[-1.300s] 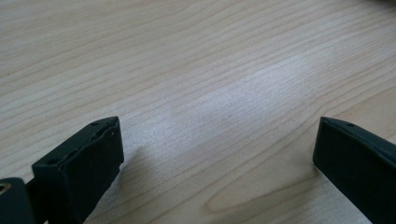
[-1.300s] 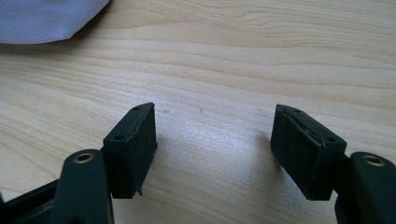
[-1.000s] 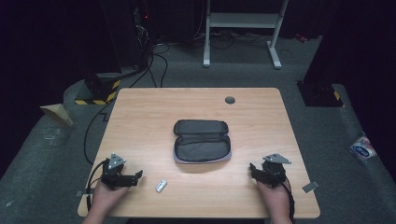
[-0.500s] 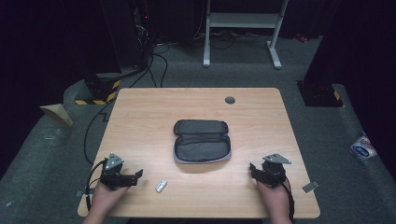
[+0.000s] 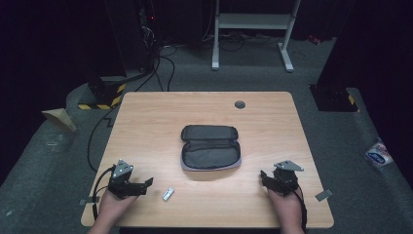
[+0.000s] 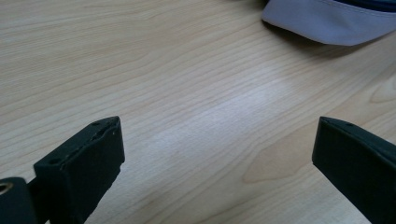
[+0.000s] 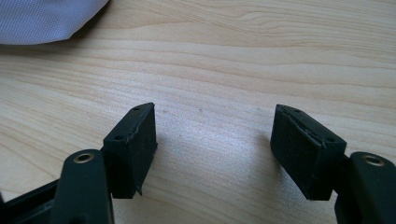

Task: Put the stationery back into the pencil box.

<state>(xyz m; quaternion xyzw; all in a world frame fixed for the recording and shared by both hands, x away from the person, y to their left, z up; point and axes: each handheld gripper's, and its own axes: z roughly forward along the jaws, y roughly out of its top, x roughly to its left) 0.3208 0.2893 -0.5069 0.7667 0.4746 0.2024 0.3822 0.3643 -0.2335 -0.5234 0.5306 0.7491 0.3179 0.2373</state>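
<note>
A small silver object [image 5: 167, 194] lies flat on the wooden table [image 5: 146, 122] near its front edge, just right of the left gripper [image 5: 146, 183] and apart from it; what it is cannot be made out. The left gripper rests low at the table's front left corner, held in a hand, its jaws standing wide apart over bare wood with nothing between them, as the left gripper view shows. Behind, at the table's middle, a dark zip pouch [image 5: 210, 147] lies open and flat, its grey lining facing up. The right gripper [image 5: 265, 176] sits at the front right, well apart from the pouch, jaws likewise parted and empty. A round grommet [image 5: 239, 104] sits near the far edge
</note>
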